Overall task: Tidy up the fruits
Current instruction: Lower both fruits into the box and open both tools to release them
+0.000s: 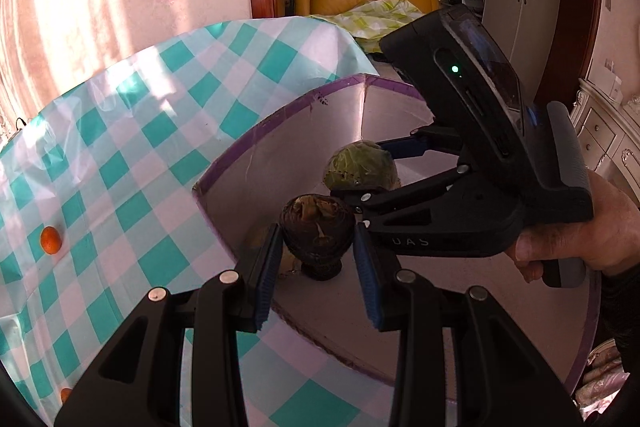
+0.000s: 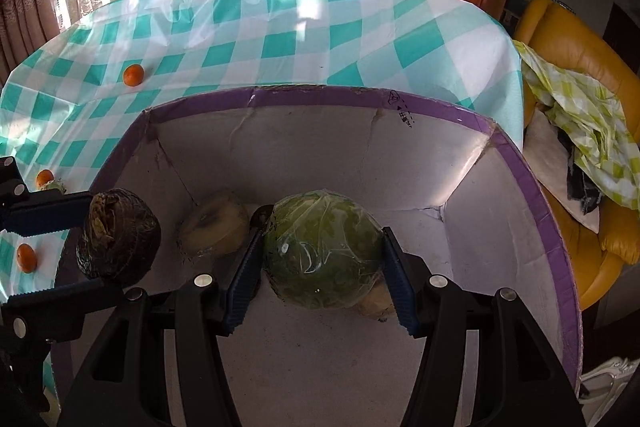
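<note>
A big cardboard box (image 1: pixel 280 115) (image 2: pixel 320 95) with a purple rim and white inside stands on the checked tablecloth. My left gripper (image 1: pixel 316 239) (image 2: pixel 108 243) is shut on a dark brown round fruit (image 1: pixel 318 223) (image 2: pixel 118 237), held over the box's left wall. My right gripper (image 2: pixel 322 239) (image 1: pixel 360 169) is shut on a green ball wrapped in clear film (image 2: pixel 324 251) (image 1: pixel 360 167), low inside the box. A yellowish fruit (image 2: pixel 216 227) lies on the box floor, and another (image 2: pixel 376 301) peeks out under the green ball.
Small oranges (image 2: pixel 133 75) (image 2: pixel 44 178) (image 2: pixel 26 257) (image 1: pixel 50 239) lie on the teal checked tablecloth (image 2: pixel 280 27) left of the box. A hand (image 1: pixel 580 239) holds the right gripper's handle. A yellow sofa (image 2: pixel 580 67) with cloth on it stands past the table's right edge.
</note>
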Tool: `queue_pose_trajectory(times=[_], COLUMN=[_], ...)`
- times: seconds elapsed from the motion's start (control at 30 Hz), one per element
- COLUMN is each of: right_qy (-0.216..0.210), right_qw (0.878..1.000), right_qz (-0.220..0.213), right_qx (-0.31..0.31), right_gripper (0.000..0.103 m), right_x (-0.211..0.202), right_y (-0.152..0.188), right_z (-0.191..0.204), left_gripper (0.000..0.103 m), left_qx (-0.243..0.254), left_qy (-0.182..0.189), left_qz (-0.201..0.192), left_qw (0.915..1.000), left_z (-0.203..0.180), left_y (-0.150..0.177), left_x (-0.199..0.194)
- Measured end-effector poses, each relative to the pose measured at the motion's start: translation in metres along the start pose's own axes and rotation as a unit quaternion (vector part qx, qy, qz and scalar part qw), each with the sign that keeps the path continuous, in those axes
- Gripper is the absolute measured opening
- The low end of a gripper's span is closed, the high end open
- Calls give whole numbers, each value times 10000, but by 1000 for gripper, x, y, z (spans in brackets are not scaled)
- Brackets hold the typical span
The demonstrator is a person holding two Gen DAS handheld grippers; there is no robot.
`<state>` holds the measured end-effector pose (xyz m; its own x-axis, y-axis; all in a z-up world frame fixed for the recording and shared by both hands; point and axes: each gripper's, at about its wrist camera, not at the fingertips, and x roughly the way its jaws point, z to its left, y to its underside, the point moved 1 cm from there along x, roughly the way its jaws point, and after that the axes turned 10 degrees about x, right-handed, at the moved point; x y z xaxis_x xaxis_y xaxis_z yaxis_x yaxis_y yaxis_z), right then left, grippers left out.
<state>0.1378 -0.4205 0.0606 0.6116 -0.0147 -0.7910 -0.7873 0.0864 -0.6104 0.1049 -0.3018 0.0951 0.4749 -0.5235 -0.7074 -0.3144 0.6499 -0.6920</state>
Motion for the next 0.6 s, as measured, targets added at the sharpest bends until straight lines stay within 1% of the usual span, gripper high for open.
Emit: queue_pose_trajectory(times=[0.07,0.2,0.33,0.4,0.57,0.6], right_qy=[-41,37,98,136,51,25], right_qw=[9998,9985,9951,9932,9916,9913], right_qz=[151,394,650,729,845,867], right_qx=[-107,-385,-744,-902,-976,-986], right_gripper=[57,57,57,57,57,57], right_x=[4,12,21,24,28,29], right_y=[4,13,23,26,30,31], right_z=[-1,0,4,7,9,10], left_gripper=[36,36,36,36,37,37], left_qx=[15,184,283,342,316,343], left_qy=[64,125,216,232,349,323], left_qz=[173,502,741,838,982,985], left_qw=[9998,9985,9966,9956,9941,9940], left_z=[-1,-4,-4,-4,-2,-2], left_y=[-1,-6,-10,-13,-16,-17], left_x=[9,23,32,35,48,50])
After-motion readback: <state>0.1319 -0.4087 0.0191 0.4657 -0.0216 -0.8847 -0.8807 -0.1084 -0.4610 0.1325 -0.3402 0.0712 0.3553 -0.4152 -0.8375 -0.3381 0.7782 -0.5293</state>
